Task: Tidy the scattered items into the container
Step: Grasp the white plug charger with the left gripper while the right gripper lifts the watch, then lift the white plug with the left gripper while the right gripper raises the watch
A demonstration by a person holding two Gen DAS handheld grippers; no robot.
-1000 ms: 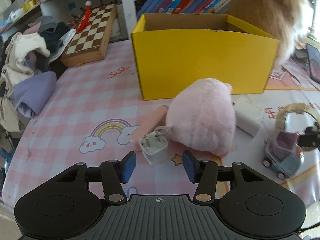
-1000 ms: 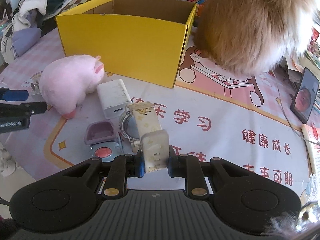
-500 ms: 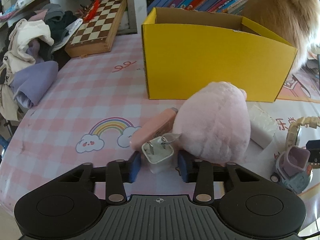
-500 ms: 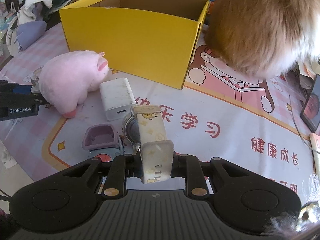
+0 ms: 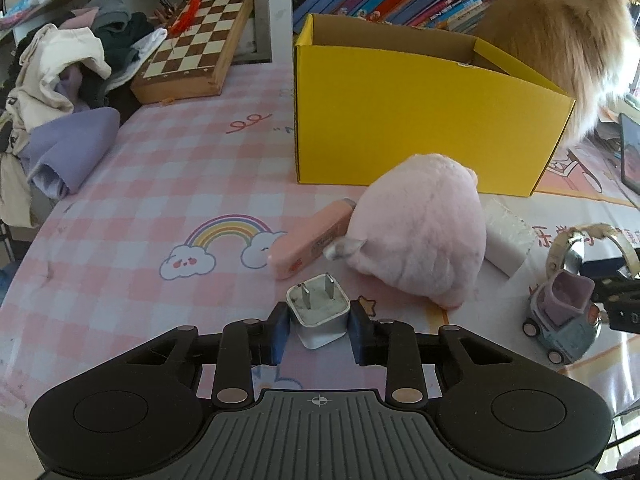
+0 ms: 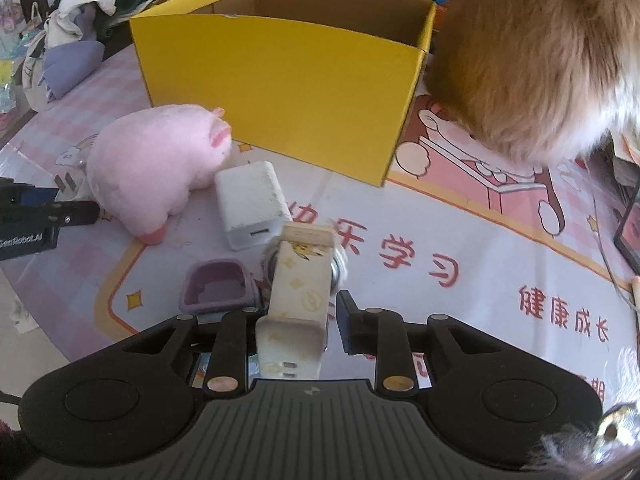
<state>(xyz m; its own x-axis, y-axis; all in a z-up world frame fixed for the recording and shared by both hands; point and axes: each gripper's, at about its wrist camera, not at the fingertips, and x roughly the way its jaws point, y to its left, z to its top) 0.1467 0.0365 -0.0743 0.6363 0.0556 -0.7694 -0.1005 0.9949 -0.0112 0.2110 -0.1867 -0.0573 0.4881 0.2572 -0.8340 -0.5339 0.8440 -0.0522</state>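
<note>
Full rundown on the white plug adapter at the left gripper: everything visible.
The plug adapter is a small white cube with rounded edges, apparently glossy plastic, smudged grey on the face that carries its two flat metal prongs. That face tilts up and away from the camera. It sits between the blue fingers of the left gripper, which press its two sides. Whether it rests on the pink checked tablecloth or is lifted cannot be told. It lies close in front of the pink plush pig and pink case, touching neither.
</note>
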